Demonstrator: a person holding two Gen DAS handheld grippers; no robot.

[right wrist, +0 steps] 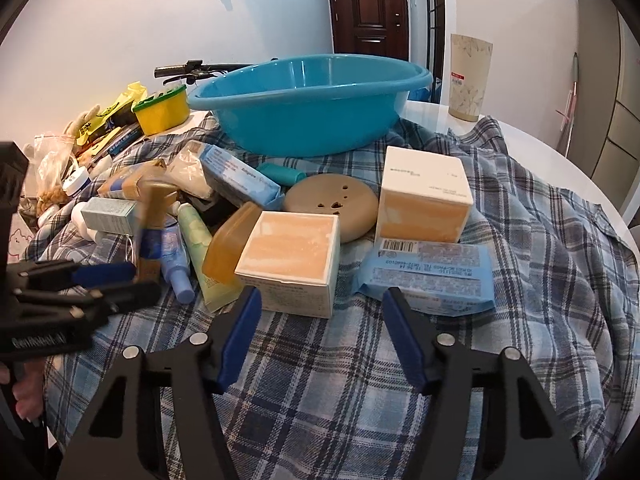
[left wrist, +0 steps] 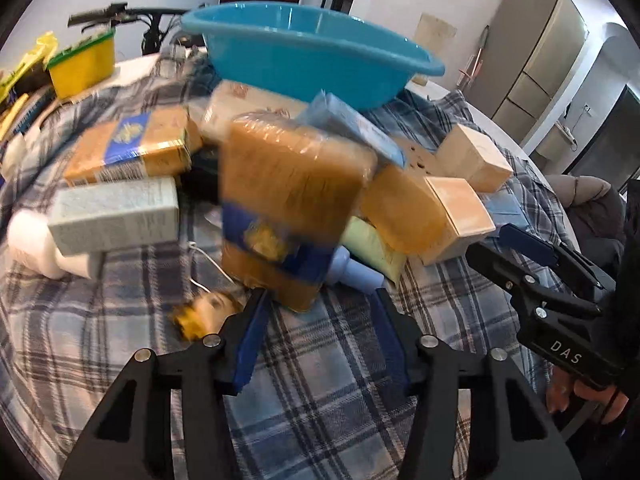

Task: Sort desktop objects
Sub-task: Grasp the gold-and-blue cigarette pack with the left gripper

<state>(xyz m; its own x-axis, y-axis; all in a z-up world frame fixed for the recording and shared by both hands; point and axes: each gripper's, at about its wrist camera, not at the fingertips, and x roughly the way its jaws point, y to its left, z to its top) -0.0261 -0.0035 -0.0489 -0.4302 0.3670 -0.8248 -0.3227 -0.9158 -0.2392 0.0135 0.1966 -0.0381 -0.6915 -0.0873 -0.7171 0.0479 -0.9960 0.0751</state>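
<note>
Left wrist view: at far left a yellow tub [left wrist: 80,64] with a green lid stands on the table edge, and a grey-green carton [left wrist: 116,216] lies on its side on the plaid cloth [left wrist: 320,380]. Centre frame, the left gripper [left wrist: 320,312] is partly open. The lower end of a blurred tan pack with a blue band [left wrist: 288,208] sits between its fingertips. The pack stands roughly upright, close against the left finger, with a clear gap to the right finger; the pads do not clamp it. Behind the pack, the blue basin [left wrist: 312,60] rests on the cloth at the far side of the pile. Right wrist view: a pale blue bottle [right wrist: 176,264], a green tube [right wrist: 196,236] and an amber soap bar [right wrist: 228,248] lie side by side left of centre. Just right of the soap bar sits a white box with an orange top [right wrist: 292,260], directly beyond the right gripper [right wrist: 322,312]. This gripper is partly open with nothing between its fingers; only cloth shows in the gap. A round tan disc with holes [right wrist: 332,200] lies behind the box, and a second white-and-orange box [right wrist: 424,196] stands to the disc's right. A light blue packet with a barcode [right wrist: 432,276] lies just beyond the right fingertip.
</note>
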